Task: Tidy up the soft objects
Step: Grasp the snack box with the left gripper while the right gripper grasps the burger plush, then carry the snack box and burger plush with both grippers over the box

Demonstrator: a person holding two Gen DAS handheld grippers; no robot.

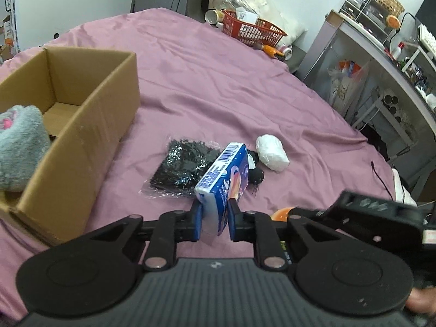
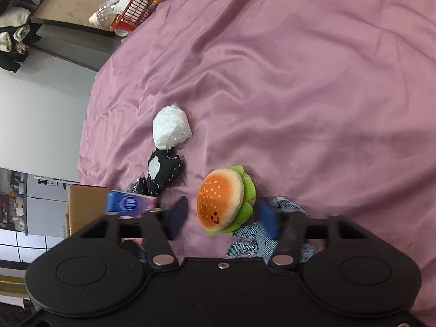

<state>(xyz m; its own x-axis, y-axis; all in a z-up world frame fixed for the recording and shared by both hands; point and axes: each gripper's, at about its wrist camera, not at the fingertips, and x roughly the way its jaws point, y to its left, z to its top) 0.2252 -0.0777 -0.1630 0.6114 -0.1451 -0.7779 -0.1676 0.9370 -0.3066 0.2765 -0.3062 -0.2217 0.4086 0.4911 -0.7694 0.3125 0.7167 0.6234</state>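
Nearest to us, our left gripper (image 1: 214,212) is clamped on a small blue-and-white soft pack of tissues (image 1: 224,175), the pads pinching its lower end so that the barcoded end juts up and away. We read this as a carrying grip: the pack is clear of the mauve satin bedsheet (image 1: 207,87) and free to swing toward the open brown cardboard box (image 1: 81,133), which stands just to the left, its near wall low enough to clear.

Our right gripper (image 2: 221,215) straddles a plush hamburger toy with an orange bun and green lettuce frill (image 2: 222,200). The right blue pad sits against the lettuce; the left one is blurred and a sliver of sheet shows between it and the bun, so we judge the pinch not yet made. The toy lies partly on a scrap of pale blue denim cloth (image 2: 253,241), which may drag along if the jaws catch it.

Farther out lie a black sequinned pouch in clear wrap (image 1: 179,166), a small black stitched fabric toy (image 2: 162,173) and a white crinkled plastic bundle (image 2: 170,130), close together and waiting their turn. A fluffy grey plush piece (image 1: 20,150) already rests at the box's near corner. Beyond, a red plastic basket (image 1: 253,30) sits at the bed's far edge.
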